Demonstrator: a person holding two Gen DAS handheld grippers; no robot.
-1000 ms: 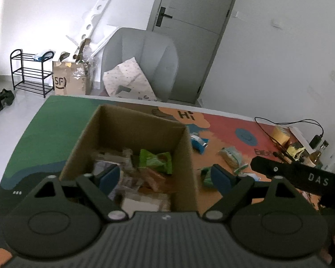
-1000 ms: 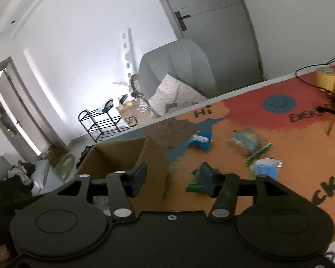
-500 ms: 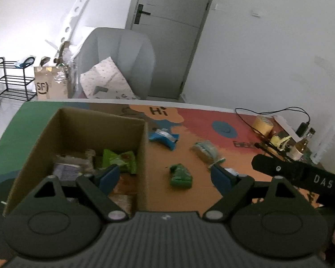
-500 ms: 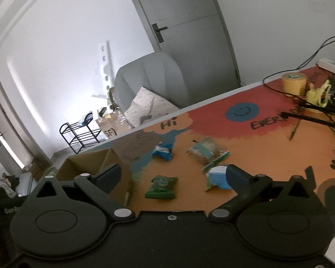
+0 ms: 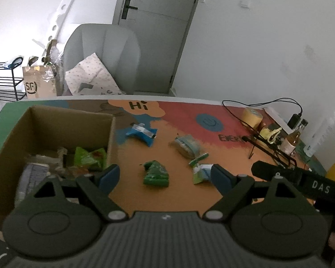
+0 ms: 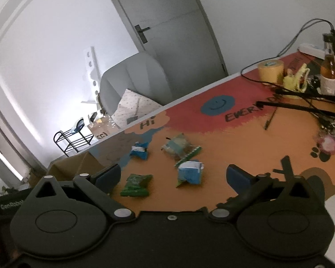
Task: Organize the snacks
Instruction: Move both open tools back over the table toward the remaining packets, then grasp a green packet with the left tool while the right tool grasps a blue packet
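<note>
Green packet [image 6: 135, 185] lies flat on the mat beside the box [image 5: 55, 134], just ahead of the right gripper [image 6: 173, 175]. Its jaws have just sprung wide, empty; the left gripper [image 5: 165, 176] hangs released too.

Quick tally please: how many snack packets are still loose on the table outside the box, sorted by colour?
Green packet: 1
Blue packets: 2
Clear packet with pale contents: 1
Green strip packet: 1
Total loose on the table: 5
Those already in the cardboard box are not counted.
</note>
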